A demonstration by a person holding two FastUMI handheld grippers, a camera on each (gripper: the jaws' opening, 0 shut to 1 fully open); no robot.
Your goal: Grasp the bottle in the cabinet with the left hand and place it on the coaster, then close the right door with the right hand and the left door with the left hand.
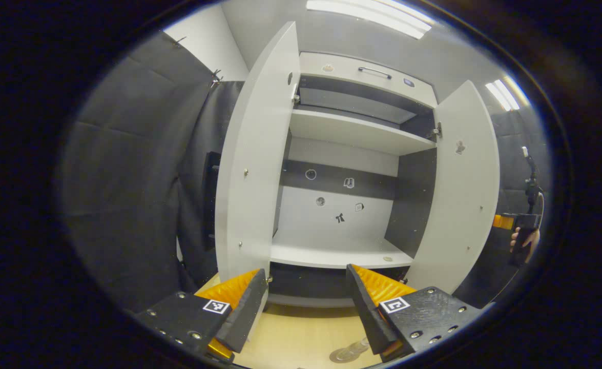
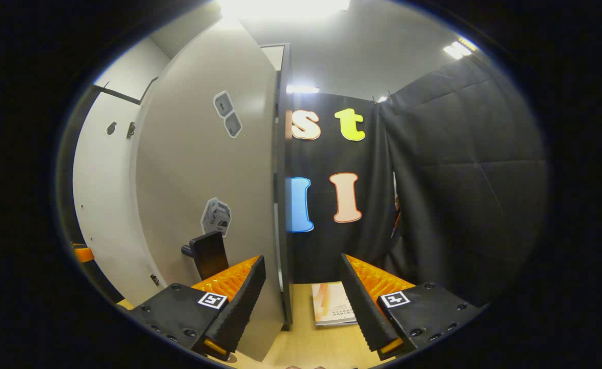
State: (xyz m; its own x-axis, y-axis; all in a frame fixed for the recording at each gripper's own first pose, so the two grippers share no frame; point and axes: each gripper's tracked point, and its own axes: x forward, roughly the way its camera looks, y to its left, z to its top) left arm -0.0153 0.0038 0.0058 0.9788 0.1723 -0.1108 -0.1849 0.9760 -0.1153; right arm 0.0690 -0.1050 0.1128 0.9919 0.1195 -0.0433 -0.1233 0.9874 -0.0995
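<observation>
The left claw (image 1: 307, 302) has its two fingers wide apart, and nothing is between them. It hangs over the pale wooden table (image 1: 301, 328), facing the open cabinet (image 1: 352, 133). On the left side of the left gripper view is the black cloth wall (image 1: 126, 195). Next comes the left door (image 1: 254, 169), swung wide open toward the claw. In the middle are the white shelves (image 1: 341, 251), and small stickers sit on the back wall. The right door (image 1: 459, 195) is open too. Low down, near the right finger, a clear bottle (image 1: 354, 350) stands on a round coaster (image 1: 343, 355) on the table. Far to the right, a hand (image 1: 528, 243) holds the other claw.

The right claw (image 2: 303, 302) also has its fingers wide apart and holds nothing. In the right gripper view, the right door (image 2: 203, 179) stands edge-on just in front of it, with the door's edge between the two fingers. A dark handle (image 2: 207, 253) sticks out of the door just beside the left finger. A booklet (image 2: 333, 303) lies flat on the table past the door.
</observation>
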